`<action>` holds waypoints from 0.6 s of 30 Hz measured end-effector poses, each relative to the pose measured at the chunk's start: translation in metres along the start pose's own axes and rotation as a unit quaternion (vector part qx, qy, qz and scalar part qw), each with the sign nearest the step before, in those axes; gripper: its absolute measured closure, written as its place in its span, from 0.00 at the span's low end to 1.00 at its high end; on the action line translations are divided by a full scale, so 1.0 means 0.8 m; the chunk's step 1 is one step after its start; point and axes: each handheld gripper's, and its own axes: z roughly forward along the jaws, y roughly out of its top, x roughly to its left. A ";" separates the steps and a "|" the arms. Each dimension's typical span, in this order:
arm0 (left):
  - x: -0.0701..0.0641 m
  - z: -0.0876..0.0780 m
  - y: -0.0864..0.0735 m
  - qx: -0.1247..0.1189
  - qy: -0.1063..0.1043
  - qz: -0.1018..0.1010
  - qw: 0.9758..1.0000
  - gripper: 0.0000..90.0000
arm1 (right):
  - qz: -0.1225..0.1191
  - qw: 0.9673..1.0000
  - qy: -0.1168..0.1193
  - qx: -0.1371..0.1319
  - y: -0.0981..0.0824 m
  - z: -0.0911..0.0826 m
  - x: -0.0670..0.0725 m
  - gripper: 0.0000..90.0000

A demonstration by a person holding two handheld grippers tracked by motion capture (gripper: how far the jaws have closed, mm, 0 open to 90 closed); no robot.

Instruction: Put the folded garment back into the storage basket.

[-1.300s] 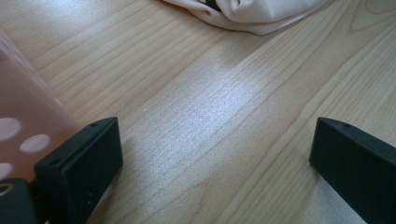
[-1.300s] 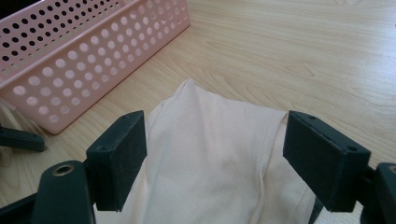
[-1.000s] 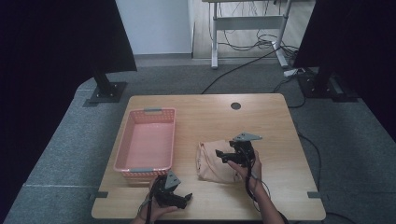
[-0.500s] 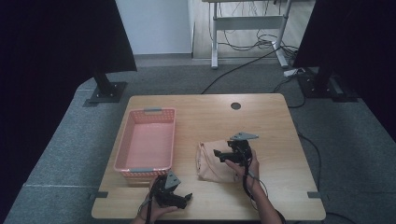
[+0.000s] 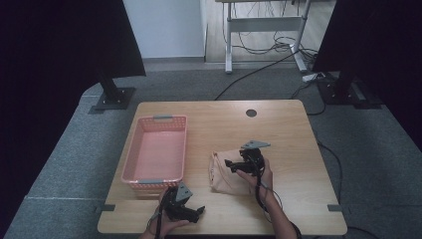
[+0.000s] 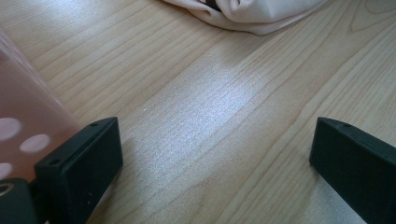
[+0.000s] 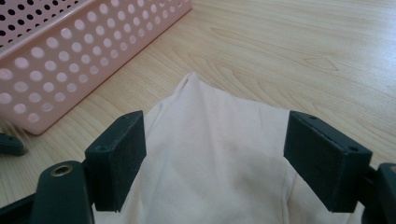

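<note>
A folded beige cloth [image 5: 222, 175] lies on the wooden table [image 5: 278, 129], right of a pink perforated basket [image 5: 157, 149]. My right gripper [image 5: 233, 165] hovers over the cloth's right part, open, its jaws pointing left. In the right gripper view the cloth [image 7: 215, 177] spreads below and between the wide-open right gripper [image 7: 215, 126], with the basket [image 7: 70, 51] beyond. My left gripper [image 5: 195, 212] rests near the table's front edge, open and holding nothing. In the left gripper view the left gripper [image 6: 215, 135] stands over bare wood; the cloth [image 6: 252, 14] lies farther off, and the basket wall [image 6: 23, 112] is at the left.
A round cable hole [image 5: 251, 113] sits near the table's far edge. Black stands [image 5: 112, 94] flank the table on the grey floor, and cables [image 5: 259, 69] run behind it. Bare wood lies right of the cloth and along the far side.
My right gripper has shifted slightly to the left over the cloth. The left gripper has stayed where it was.
</note>
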 end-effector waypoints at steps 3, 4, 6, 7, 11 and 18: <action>0.000 0.000 0.000 0.000 0.000 0.000 1.000 0.03 | -0.001 1.000 -0.001 0.004 -0.001 0.002 0.001 0.23; 0.000 0.000 0.000 0.000 0.000 0.000 1.000 0.03 | -0.002 1.000 -0.001 0.005 -0.002 0.003 0.002 0.23; 0.000 0.000 0.000 0.000 0.000 0.000 1.000 0.03 | -0.002 1.000 -0.001 0.006 -0.003 0.004 0.002 0.23; 0.000 0.000 0.000 0.000 0.000 0.000 1.000 0.03 | -0.002 1.000 -0.001 0.007 -0.003 0.005 0.002 0.23; 0.000 0.000 0.000 0.000 0.000 0.000 1.000 0.03 | -0.004 1.000 0.000 0.010 -0.006 0.007 0.003 0.23; 0.000 0.000 0.000 0.000 0.000 0.000 1.000 0.03 | -0.004 1.000 0.001 0.016 -0.011 0.011 0.004 0.23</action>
